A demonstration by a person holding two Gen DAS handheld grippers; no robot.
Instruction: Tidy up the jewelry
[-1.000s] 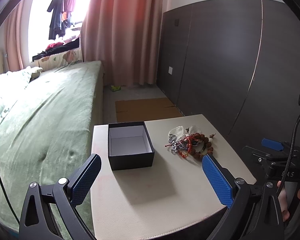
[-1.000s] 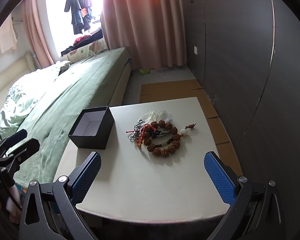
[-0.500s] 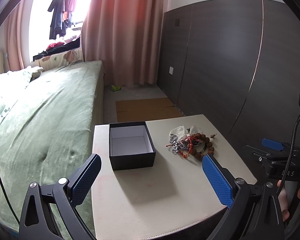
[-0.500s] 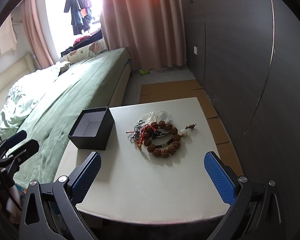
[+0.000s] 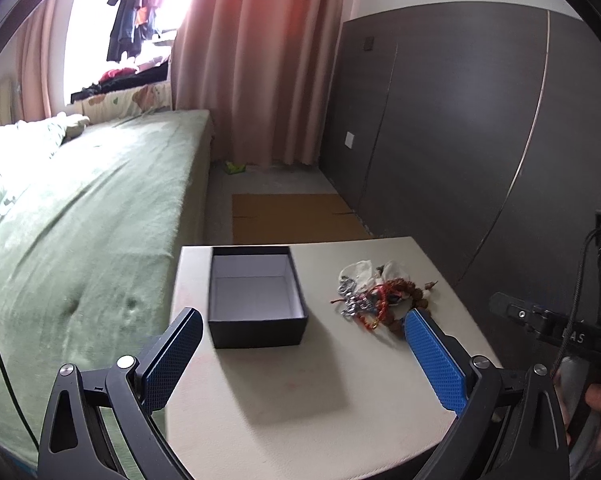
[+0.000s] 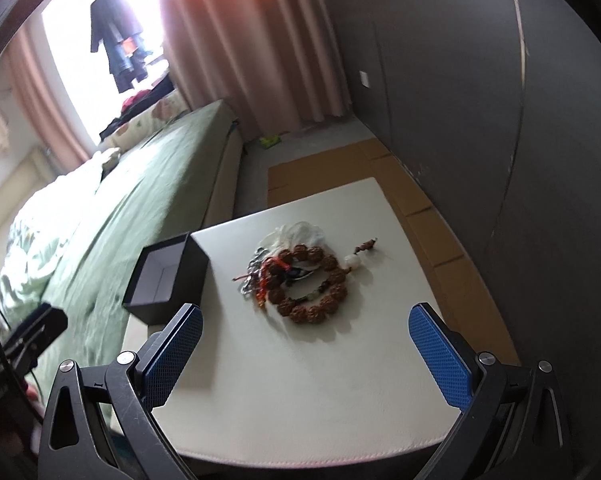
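Claws [image 5: 300,356] [image 6: 305,354] wide open, seemingly empty.

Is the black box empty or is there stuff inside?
Empty. The black box is open on top, showing only its bare pale floor; the jewelry lies in a heap beside it.

jewelry pile [image 5: 374,294] partly behind fingers [image 5: 434,360], tangled pieces indistinct
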